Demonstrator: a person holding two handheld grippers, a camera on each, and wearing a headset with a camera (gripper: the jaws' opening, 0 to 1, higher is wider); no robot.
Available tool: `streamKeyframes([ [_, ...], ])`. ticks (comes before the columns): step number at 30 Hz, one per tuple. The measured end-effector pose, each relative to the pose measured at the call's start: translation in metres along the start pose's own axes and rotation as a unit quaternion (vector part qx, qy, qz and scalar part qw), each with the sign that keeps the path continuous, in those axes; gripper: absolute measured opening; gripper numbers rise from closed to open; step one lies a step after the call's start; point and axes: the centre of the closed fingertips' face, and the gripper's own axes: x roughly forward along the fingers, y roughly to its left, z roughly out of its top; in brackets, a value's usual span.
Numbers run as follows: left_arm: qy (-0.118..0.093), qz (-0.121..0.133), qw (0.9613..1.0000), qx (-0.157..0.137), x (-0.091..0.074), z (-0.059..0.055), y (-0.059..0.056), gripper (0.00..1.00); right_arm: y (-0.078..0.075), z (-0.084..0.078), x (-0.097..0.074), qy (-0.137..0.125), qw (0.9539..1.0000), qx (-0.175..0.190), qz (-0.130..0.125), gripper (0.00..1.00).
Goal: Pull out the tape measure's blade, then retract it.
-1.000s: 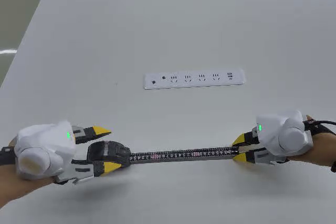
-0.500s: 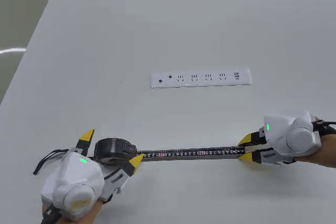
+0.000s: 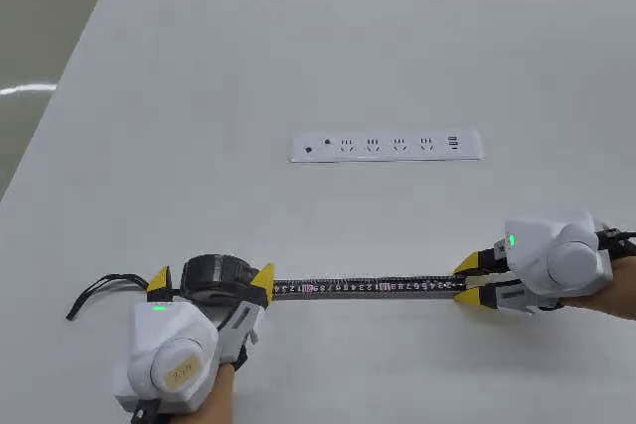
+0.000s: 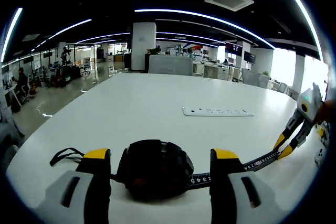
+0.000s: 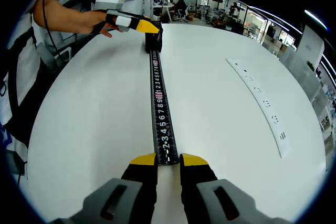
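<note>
Tape measure case (image 3: 219, 275) sits near left on the table (image 3: 298, 67); left gripper (image 3: 212, 280) jaws apart, straddling it. Blade (image 3: 368, 287) lies stretched rightward, its end pinched between the right gripper (image 3: 465, 280) jaws. Judgement: blade thin, springy, likely to whip back, so hold at the end; case hard, grip its flat sides.

Your white table (image 3: 298, 47) carried little. A white power strip (image 3: 387, 145) lay flat near its middle. Nearer you sat the black tape measure (image 3: 219, 277), its blade (image 3: 368, 286) stretched along the tabletop, its black strap (image 3: 99, 290) trailing off the opposite side.
</note>
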Motion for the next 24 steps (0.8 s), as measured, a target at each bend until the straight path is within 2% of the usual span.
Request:
streamKeyframes([
  [1,0.0,0.007,1.0,-0.004,0.0,-0.001,0.002,0.75,0.0,0.0,0.0,-0.001,1.0,0.0,0.0,0.15],
  [4,0.0,0.026,0.9988,-0.041,-0.001,-0.006,0.006,0.68,-0.001,0.0,0.0,-0.003,1.0,0.001,0.0,0.15],
  [13,-0.006,0.05,0.9959,-0.075,-0.003,-0.015,0.014,0.6,0.0,0.001,-0.001,-0.005,1.0,-0.002,0.0,0.15],
  [14,-0.008,0.049,0.9949,-0.087,-0.004,-0.015,0.013,0.6,-0.001,0.001,-0.001,-0.005,1.0,-0.002,0.0,0.15],
  [17,-0.016,0.054,0.9944,-0.089,-0.004,-0.015,0.012,0.6,-0.001,0.0,-0.001,-0.007,1.0,-0.002,0.0,0.15],
  [21,-0.026,0.054,0.9924,-0.108,-0.005,-0.017,0.011,0.57,-0.001,0.001,-0.001,-0.007,1.0,-0.003,-0.001,0.15],
  [24,-0.029,0.053,0.9931,-0.1,-0.004,-0.016,0.011,0.57,-0.001,0.001,-0.001,-0.007,1.0,-0.003,-0.002,0.15],
])
